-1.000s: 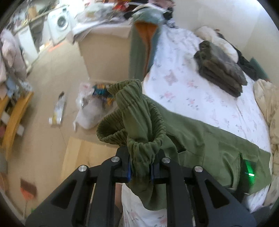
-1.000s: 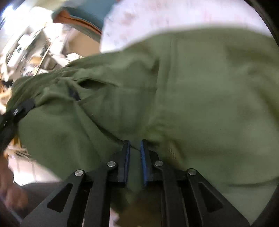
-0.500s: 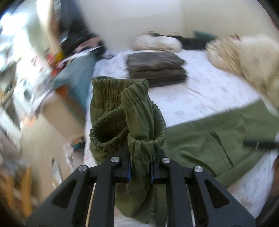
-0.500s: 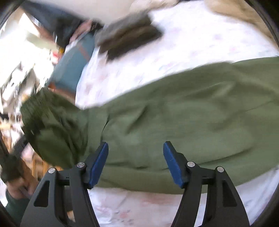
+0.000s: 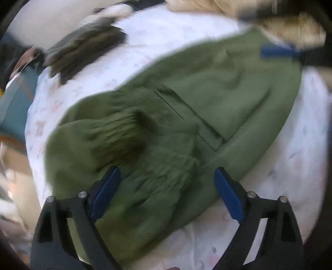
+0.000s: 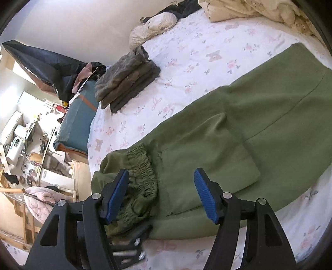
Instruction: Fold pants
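Green pants [image 6: 228, 135] lie across the flowered bed sheet [image 6: 186, 52], with one end doubled back over the rest. Their gathered elastic band [image 5: 116, 137] sits bunched on top at the left edge of the bed. My left gripper [image 5: 167, 172] hovers just over that bunched end; its jaws are opening and the cloth lies loose below them, not pinched. My right gripper [image 6: 160, 172] is open above the same elastic end [image 6: 143, 172] and holds nothing. One blue pad [image 5: 278, 52] of the right gripper shows at the top right of the blurred left wrist view.
A stack of folded dark grey clothes [image 6: 126, 79] lies on the bed beyond the pants. A beige blanket [image 6: 259, 10] and a cream knit bundle [image 6: 153, 27] lie by the wall. A teal bag [image 6: 76, 120] and cluttered furniture stand left of the bed.
My left gripper swung the elastic end over onto the pants and let it go. My right gripper released the cloth and drew back above it.
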`<state>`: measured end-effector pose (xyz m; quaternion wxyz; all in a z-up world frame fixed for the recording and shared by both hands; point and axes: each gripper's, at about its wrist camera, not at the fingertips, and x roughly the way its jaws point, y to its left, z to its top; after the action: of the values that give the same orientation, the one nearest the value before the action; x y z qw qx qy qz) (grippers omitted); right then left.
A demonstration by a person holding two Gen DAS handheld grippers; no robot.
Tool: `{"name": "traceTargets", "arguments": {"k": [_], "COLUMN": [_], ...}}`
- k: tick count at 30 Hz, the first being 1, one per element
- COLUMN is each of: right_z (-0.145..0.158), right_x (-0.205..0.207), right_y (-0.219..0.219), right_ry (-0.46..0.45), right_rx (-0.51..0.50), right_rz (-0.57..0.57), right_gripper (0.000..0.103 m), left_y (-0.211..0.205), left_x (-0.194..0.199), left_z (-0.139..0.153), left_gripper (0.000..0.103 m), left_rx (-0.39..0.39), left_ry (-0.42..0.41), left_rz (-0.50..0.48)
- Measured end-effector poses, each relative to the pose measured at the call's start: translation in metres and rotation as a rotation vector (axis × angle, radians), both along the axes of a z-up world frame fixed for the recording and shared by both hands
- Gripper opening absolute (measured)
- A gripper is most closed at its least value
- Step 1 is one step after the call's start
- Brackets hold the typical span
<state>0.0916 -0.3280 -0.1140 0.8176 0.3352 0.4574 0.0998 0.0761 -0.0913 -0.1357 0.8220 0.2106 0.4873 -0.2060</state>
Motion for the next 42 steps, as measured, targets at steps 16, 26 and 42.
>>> {"name": "traceTargets", "arguments": {"k": [16,26,42], "right_z": [0.002,0.022,0.048], "right_x": [0.086,0.098,0.142], "right_y": [0.184,0.174,0.231], "right_ry": [0.099,-0.020,0.071], "right_rx": [-0.382,-0.167,-0.516], "right_rz": [0.496,0.586,0.693], "right_gripper": [0.067,0.011,0.053], "left_y": [0.260,0.260,0.263], "left_x": [0.008,0.004,0.008], "left_z": [0.047,0.063,0.017], "left_gripper": [0.092,0.092,0.092], "left_rx": [-0.250,-0.418,-0.309], "left_ry": [0.015,0.067,0.183], "left_rz": [1.072,1.024,1.129]}}
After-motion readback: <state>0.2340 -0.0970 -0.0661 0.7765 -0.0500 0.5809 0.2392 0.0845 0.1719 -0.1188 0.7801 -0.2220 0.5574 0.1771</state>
